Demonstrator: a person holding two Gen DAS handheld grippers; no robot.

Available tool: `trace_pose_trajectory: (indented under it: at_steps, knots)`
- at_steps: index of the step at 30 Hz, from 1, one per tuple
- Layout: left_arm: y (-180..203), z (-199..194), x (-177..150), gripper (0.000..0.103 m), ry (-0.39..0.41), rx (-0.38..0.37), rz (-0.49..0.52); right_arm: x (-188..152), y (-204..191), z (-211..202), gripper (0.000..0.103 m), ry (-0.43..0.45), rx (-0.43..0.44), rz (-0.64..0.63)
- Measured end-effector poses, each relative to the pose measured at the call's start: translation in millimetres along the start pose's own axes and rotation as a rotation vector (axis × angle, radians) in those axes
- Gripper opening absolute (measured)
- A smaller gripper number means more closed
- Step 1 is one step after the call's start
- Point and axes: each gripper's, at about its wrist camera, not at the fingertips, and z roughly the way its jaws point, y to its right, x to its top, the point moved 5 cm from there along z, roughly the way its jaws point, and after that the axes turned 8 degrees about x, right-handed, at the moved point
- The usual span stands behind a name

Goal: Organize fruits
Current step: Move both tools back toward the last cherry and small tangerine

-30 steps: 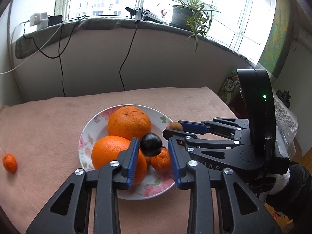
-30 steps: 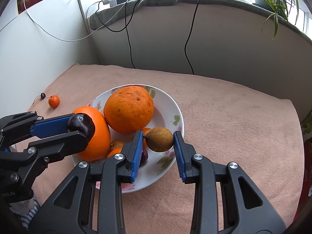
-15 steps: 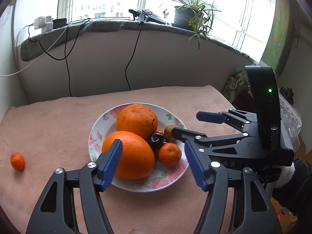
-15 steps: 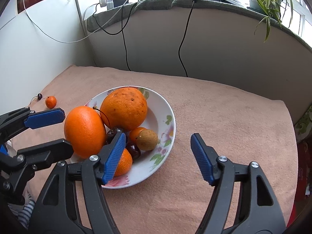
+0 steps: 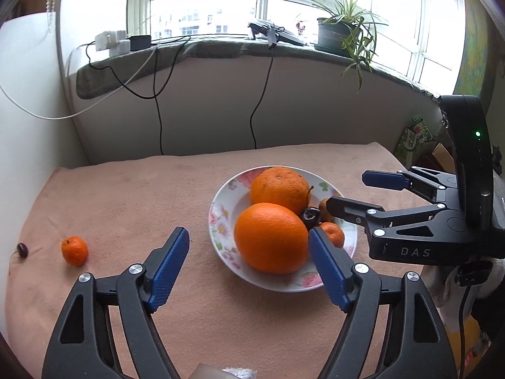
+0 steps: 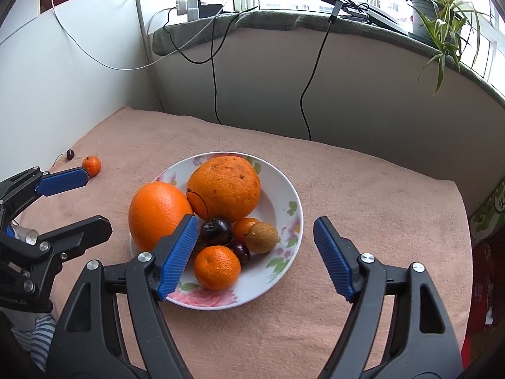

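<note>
Resting on a pink cloth (image 6: 363, 195), a white flowered plate (image 6: 281, 195) holds most of the fruit. Two big oranges sit side by side and touching: a smooth one (image 6: 157, 210) at the plate's left edge and a rougher, speckled one (image 6: 225, 188) behind it. In front of them lie a dark cherry (image 6: 216, 230) with its stem up against the speckled orange, a second cherry (image 6: 241, 251), a small brown fruit (image 6: 262, 237), and two little tangerines — one (image 6: 217, 267) nearest the camera, the other (image 6: 244, 225) half hidden behind the brown fruit.

The right tongs (image 6: 254, 257) hang over the near rim of the plate, jaws wide apart after just opening, with nothing pinched between the blue pads. The left tongs (image 5: 249, 268) stand open too, having just spread further, and hold nothing; their right pad overlaps the smooth orange in the left wrist view, though contact cannot be told.

Well apart from the plate, at the far left of the cloth, a lone tangerine (image 5: 74, 251) lies near a lone cherry (image 5: 22, 249) — both still outside the plate.
</note>
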Motion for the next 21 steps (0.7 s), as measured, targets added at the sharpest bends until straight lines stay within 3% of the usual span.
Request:
trace_pose_trajectory:
  at_steps: [21]
  knots:
    - [-138.3, -20.9, -27.0, 0.078, -0.001, 0.23, -0.22, 43.5, -104.3, 41.5, 0.078, -0.01, 0.14, -0.128]
